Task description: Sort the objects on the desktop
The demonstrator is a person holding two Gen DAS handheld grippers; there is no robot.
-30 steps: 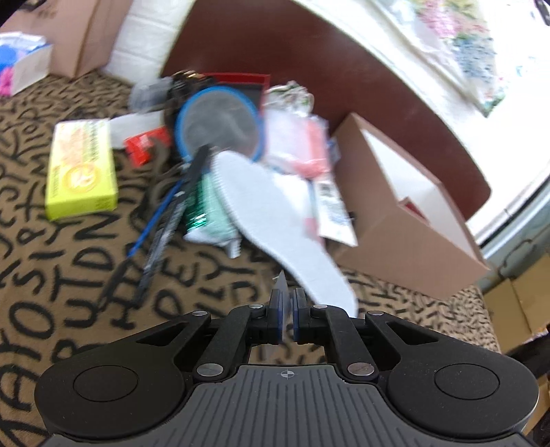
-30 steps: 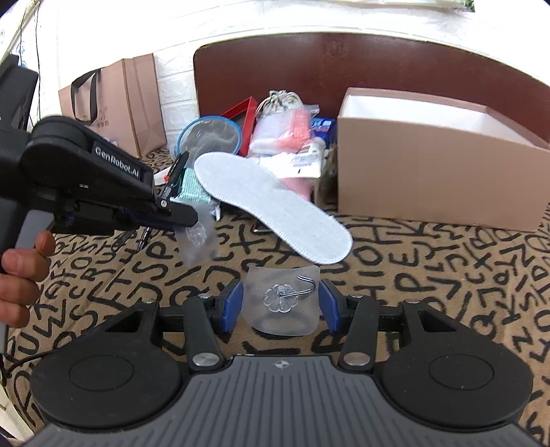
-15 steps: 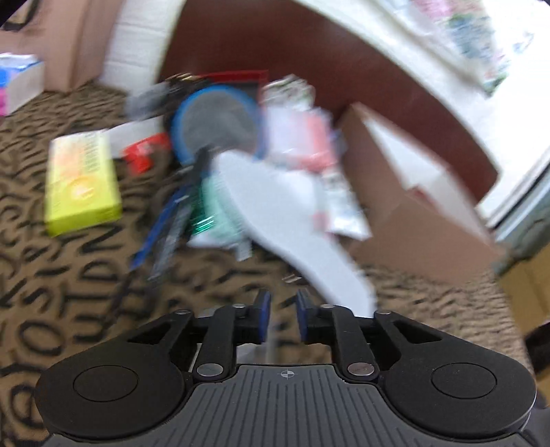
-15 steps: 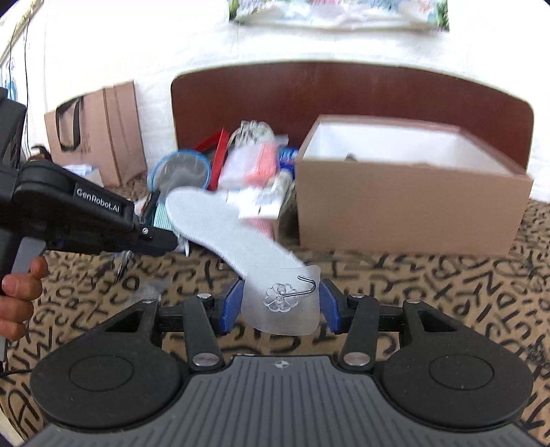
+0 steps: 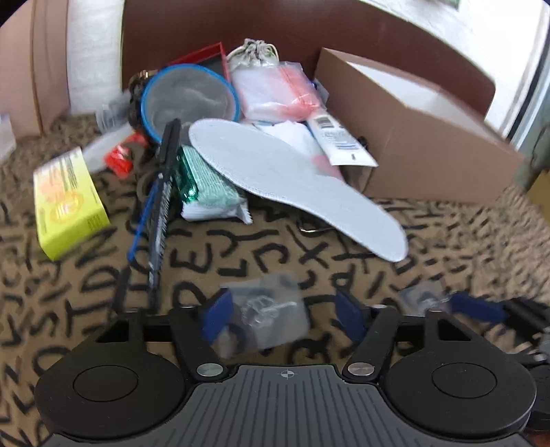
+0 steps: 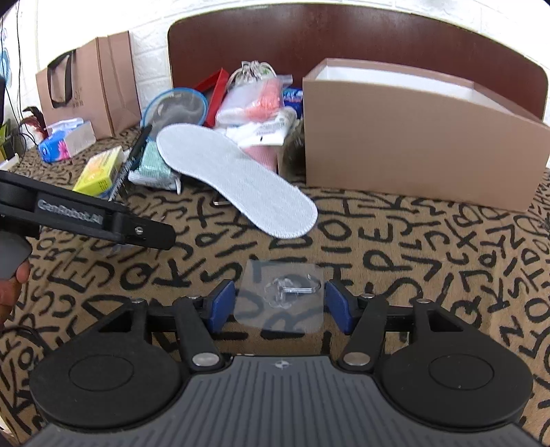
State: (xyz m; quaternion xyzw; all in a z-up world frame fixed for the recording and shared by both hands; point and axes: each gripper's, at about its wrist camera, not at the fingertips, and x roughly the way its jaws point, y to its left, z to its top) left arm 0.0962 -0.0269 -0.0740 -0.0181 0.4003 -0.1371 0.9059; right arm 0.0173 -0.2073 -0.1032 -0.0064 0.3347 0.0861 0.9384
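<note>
1. Firstly, left wrist view, surroundings: a tan cloth (image 5: 240, 254) printed with black letters covers the surface. A dark brown board (image 5: 309, 31) stands at the back, with a white wall beside it.
2. Clutter on the cloth: a grey insole (image 5: 292, 182) lies slantwise over a green-and-white packet (image 5: 209, 192). A yellow box (image 5: 67, 203) sits to the left, a black comb (image 5: 163, 206) between them, a blue-rimmed round sieve (image 5: 189, 98) behind. An open cardboard box (image 5: 422, 144) stands to the right.
3. The left gripper (image 5: 285, 313) has just been opening; its jaws stand well apart. A blurred clear packet (image 5: 264, 309) with a hook inside lies between them, nearer the left pad; whether that pad touches it cannot be told.
4. Right wrist view, surroundings: the same lettered cloth, brown board and white brick wall (image 6: 147, 31). A brown paper bag (image 6: 89, 79) stands at far left, a blue tissue pack (image 6: 62, 141) before it.
5. The right gripper (image 6: 280, 306) has likewise just been opening; both pads stand clear of a transparent sheet with hook (image 6: 282, 295), which lies flat on the cloth between them.
6. The left gripper reaches in from the left edge, a person's hand (image 6: 10, 285) partly visible on its grip. The insole lies beyond, apart from both grippers.
</note>
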